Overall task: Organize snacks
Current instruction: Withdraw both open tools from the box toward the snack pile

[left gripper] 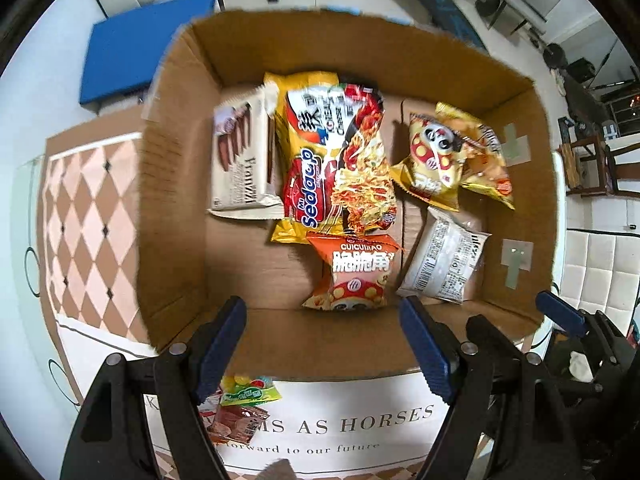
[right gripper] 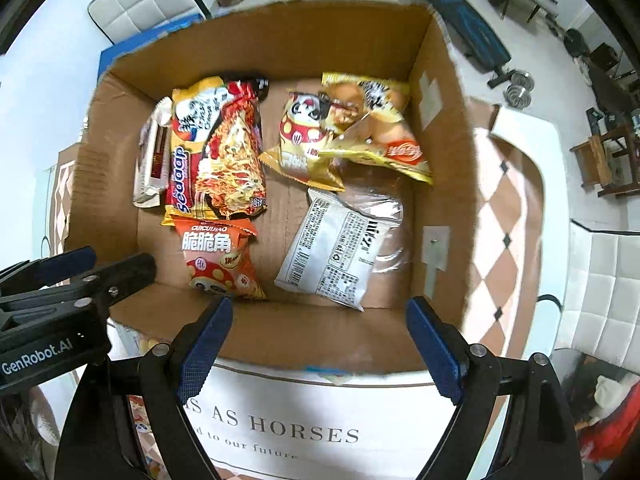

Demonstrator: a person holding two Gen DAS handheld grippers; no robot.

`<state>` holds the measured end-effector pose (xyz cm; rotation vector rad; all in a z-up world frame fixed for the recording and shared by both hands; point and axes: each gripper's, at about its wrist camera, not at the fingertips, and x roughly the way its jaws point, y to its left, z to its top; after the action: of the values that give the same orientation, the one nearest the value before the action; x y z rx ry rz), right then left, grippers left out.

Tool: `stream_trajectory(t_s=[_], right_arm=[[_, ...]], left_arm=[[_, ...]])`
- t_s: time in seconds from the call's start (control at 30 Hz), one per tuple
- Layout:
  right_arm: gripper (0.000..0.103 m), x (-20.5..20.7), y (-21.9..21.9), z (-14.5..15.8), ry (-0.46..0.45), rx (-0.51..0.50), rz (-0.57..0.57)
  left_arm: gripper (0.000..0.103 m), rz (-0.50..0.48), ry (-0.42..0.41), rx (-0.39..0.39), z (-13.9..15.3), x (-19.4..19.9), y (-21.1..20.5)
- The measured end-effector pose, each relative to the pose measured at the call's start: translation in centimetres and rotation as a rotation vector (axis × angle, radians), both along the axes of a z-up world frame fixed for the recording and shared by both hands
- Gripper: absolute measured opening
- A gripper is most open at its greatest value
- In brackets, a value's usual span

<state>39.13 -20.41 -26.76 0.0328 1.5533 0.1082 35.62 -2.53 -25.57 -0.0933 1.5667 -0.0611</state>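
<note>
Six snack packets are lying flat inside the open brown cardboard box (left gripper: pixel 520 184): one cream wafer packet (left gripper: pixel 240 160), one large red-and-yellow noodle bag (left gripper: pixel 340 156), one orange crisp pouch (left gripper: pixel 356 272), two yellow crinkled pouches (left gripper: pixel 436 156) overlapping, and one clear printed wrapper (left gripper: pixel 444 260). Two small sachets (left gripper: pixel 244 408) are sitting outside on the lettered tablecloth (left gripper: pixel 360 420). The left gripper (left gripper: pixel 324 344) and right gripper (right gripper: pixel 320 344) are both hanging wide and empty above the box's near wall.
</note>
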Motion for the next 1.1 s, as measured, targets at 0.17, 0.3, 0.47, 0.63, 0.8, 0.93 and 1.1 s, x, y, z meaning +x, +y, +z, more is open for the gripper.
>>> stream_trajectory(t_s=[0.17,0.3,0.47,0.63,0.8,0.93,1.1], right_arm=[[0.091,-1.7,-0.8,3.1,-0.082,-0.026,-0.001],[0.091,-3.3,-0.9,5.8,-0.157,-0.04,0.003],[0.091,-5.4,-1.0,8.9,-0.243,-0.045,0.005],[0.091,-7.3,-0.9,10.4,-0.273,-0.007,-0.011],[0.093,-8.7,-0.7,11.1,-0.28,0.064,-0.039],[0.094,-10.0,0.1,10.6,-0.264,0.127,-0.044],[0.094,-12.2,3.0,6.8,-0.142,0.206,-0.004]], left_arm=[[0.078,0.01,-0.099,0.02,2.6,-1.9,-0.2],[0.078,0.014,-0.191,0.057,4.7,-2.9,-0.1],[0.078,0.032,-0.287,0.067,6.7,-5.2,0.0],[0.078,0.051,-0.36,0.069,8.8,-7.3,0.6],[0.096,0.07,-0.383,-0.004,9.7,-8.6,1.4],[0.098,0.111,-0.397,-0.062,9.5,-10.3,3.3],[0.098,0.211,-0.384,0.02,7.8,-14.6,7.9]])
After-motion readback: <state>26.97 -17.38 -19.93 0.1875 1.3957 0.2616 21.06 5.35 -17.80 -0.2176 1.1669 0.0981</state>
